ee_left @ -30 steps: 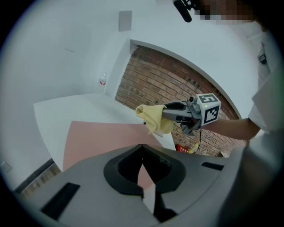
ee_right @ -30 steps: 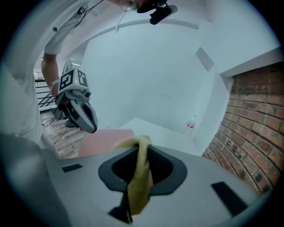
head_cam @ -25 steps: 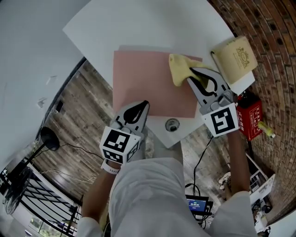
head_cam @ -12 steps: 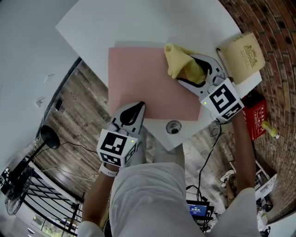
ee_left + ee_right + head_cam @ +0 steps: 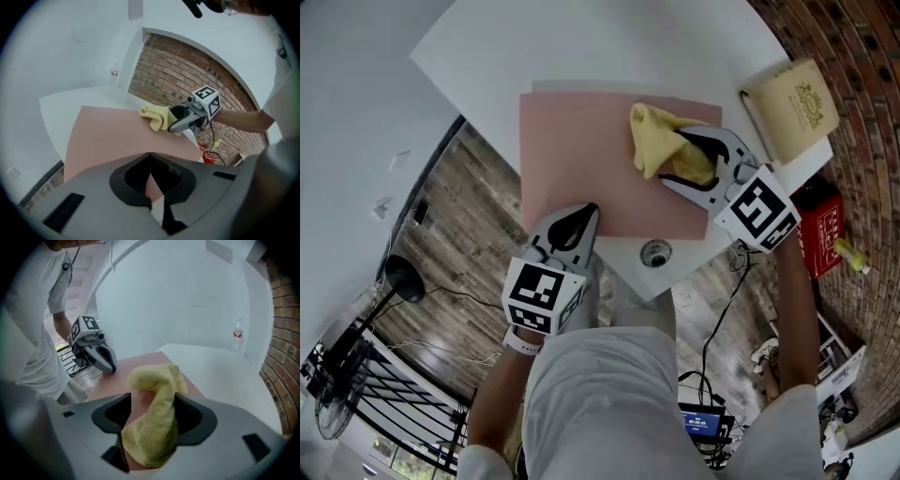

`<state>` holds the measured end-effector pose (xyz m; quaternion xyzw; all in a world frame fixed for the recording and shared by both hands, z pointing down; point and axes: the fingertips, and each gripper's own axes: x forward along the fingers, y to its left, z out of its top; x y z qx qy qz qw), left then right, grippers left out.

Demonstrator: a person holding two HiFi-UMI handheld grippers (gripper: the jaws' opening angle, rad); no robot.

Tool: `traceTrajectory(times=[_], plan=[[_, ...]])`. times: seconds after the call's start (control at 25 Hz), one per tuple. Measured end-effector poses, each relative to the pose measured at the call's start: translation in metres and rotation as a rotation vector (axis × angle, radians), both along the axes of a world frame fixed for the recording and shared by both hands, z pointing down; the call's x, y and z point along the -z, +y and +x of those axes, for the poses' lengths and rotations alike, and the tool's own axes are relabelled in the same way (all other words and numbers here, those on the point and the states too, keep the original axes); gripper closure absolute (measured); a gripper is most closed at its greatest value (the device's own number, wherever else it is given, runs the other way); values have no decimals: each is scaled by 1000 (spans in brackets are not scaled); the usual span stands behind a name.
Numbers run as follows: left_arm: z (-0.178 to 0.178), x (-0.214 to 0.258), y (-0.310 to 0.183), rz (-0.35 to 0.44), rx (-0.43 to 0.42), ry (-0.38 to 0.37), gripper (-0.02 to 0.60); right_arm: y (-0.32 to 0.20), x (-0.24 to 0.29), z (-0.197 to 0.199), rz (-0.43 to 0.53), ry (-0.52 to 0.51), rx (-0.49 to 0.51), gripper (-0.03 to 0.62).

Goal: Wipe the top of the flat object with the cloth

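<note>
A flat pink sheet [image 5: 581, 150] lies on the white table [image 5: 534, 47]. A crumpled yellow cloth [image 5: 654, 141] rests on the sheet's right part. My right gripper [image 5: 670, 157] has just been opening its jaws. They now stand wide on either side of the cloth [image 5: 157, 423], which lies loose between them. My left gripper [image 5: 589, 210] is shut and holds nothing, its tips at the sheet's near edge [image 5: 117, 140]. The left gripper view shows the right gripper [image 5: 176, 124] beside the cloth [image 5: 153, 116].
A beige booklet [image 5: 792, 108] lies on the table's right corner. A red box [image 5: 820, 230] and a small bottle [image 5: 848, 253] sit below it by the brick wall. A round metal grommet [image 5: 653, 253] is set in the table's near edge.
The right gripper, shut on the cloth a second ago, has opened wide and sunk toward the sheet, shifting slightly left. The cloth now lies between its jaws. The left gripper stayed in place.
</note>
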<state>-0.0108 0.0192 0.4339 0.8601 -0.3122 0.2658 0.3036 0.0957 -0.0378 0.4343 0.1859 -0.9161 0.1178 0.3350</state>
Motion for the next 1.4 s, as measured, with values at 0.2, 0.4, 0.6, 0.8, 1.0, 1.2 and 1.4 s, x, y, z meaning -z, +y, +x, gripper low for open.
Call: traceTrajectory(times=[0.2,0.4,0.6,0.8,1.0,1.2,1.4], plan=[[-2,1,-1,6,1,9,563,23,-2,-7,10,36,25,304],[-5,0,3,-13,-4,21,563,49,-3,-12,0,53,29,332],[-6,2,-2,-2,-8,28,563,67,-3,-10,-16,47,-14,432],[-6,2,-8,1,0,38,563,83,-6,-2,-18,62,-57,490],[-4,1,-12,13,-13,13,563,100,-5,-4,-8,103,-48,507],[-1,0,-13,23,-19,6,563,127,-5,-17,-5,120,-35,502],[-1,0,-12,17,-23,11,563,150,-3,-38,-9,127,-29,505]])
